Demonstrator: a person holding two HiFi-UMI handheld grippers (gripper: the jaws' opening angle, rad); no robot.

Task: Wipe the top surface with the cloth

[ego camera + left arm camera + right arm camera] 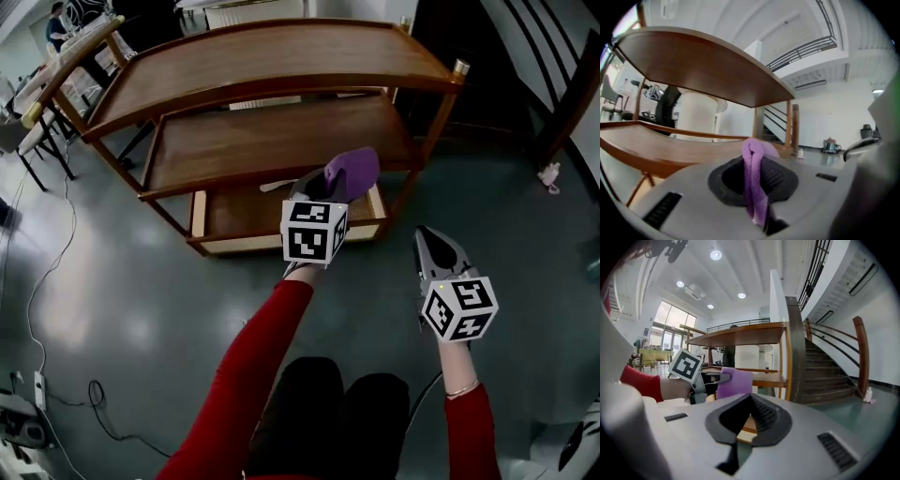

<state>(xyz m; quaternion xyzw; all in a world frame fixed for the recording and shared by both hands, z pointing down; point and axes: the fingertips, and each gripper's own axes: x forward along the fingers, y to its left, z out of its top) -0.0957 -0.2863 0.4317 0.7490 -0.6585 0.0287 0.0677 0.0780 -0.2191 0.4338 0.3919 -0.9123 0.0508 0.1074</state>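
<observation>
Bunching between the left tongs (323,186), the cloth (753,178) looks firmly pinched.

Bright ceiling spotlights, glossy floor glare, heavy fisheye edges, dark vignetted corners

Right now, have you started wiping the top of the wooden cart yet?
Not yet. Done: the purple cloth is picked up, pinched in the left gripper. In hand: the cloth hangs in the air in front of the wooden cart, below its top shelf and not touching it. Left: all the wiping of that top shelf. The right gripper holds nothing, jaws together.
</observation>
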